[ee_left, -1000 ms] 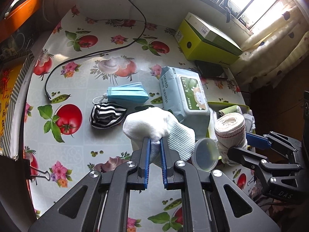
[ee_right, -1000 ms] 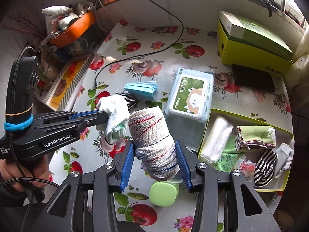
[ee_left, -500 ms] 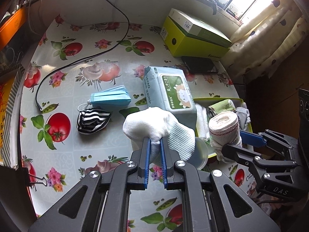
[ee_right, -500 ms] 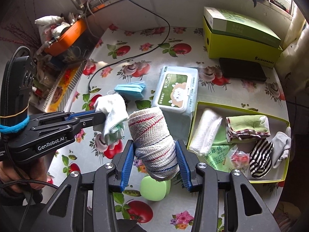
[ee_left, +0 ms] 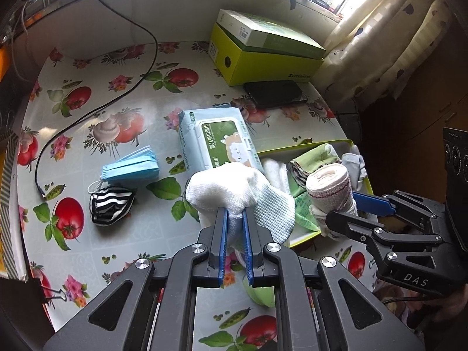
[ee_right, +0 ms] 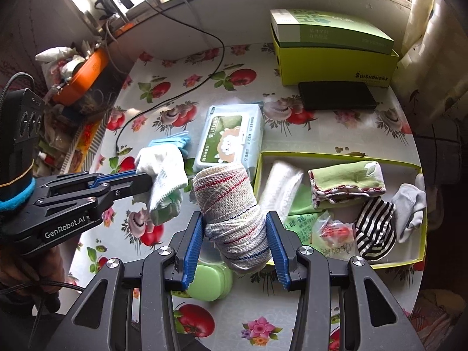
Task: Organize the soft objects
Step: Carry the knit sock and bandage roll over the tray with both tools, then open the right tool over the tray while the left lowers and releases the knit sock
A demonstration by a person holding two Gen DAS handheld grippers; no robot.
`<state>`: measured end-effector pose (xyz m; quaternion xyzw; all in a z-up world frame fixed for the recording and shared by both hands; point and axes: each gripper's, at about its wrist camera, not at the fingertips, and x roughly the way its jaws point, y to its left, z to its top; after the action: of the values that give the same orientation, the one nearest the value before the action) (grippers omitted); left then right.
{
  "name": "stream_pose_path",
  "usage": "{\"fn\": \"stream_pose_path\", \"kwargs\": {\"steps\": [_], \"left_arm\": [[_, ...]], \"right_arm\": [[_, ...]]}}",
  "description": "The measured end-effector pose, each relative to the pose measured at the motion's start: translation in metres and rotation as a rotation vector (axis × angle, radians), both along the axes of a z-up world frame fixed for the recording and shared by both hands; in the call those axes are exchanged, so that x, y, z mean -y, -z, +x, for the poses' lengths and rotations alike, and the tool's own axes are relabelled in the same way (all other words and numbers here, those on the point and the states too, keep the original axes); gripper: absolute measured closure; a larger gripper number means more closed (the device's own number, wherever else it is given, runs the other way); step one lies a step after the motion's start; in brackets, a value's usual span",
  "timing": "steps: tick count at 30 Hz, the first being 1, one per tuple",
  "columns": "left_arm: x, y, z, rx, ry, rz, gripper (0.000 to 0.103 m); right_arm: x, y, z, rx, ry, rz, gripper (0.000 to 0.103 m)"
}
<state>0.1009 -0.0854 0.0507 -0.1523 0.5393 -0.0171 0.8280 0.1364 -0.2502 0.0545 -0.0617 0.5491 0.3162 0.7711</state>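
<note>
The white knitted cotton glove [ee_left: 234, 187] is pinched tight between the jaws of the left gripper [ee_left: 234, 219], and the rolled cream bandage with red and blue threads [ee_right: 231, 207] is clamped across its middle by the right gripper [ee_right: 234, 237]. Both are carried in the air. Over the last second the two have travelled together to the right — the shallow yellow-green cardboard tray [ee_right: 336, 157], which sat further right in both views, now lies directly beyond the bandage and just right of the glove. That suggests the drop-off is close: both items look ready to go into the tray.

The tray already holds a white folded towel [ee_right: 280, 187], a green cloth with scalloped edge [ee_right: 348, 182], a black-and-white striped sock [ee_right: 374, 231], a grey sock [ee_right: 409, 204] and small packets — free room looks scarce, mostly near the front-left corner.

Left on the floral oilcloth table [ee_left: 96, 134]: a pale blue pack of wet wipes [ee_left: 216, 140] touching the tray's left wall, a stack of blue face masks [ee_left: 131, 169], another striped sock [ee_left: 111, 204], and a green round plastic case [ee_right: 210, 280] beneath the right gripper. A black cable [ee_left: 96, 108] lies far left, clear of the route.
</note>
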Motion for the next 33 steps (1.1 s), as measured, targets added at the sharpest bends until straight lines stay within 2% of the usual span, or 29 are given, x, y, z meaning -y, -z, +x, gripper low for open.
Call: {"fn": "stream_pose_path", "kwargs": {"steps": [20,33], "left_arm": [[0.07,0.005,0.05,-0.021,0.179,0.034,0.092],[0.102,0.017,0.069,-0.054,0.251,0.039,0.092]], "right_arm": [[0.064,0.013,0.024,-0.013,0.148,0.006,0.061],[0.098,0.032,0.041,-0.043,0.234,-0.002,0.061]]}}
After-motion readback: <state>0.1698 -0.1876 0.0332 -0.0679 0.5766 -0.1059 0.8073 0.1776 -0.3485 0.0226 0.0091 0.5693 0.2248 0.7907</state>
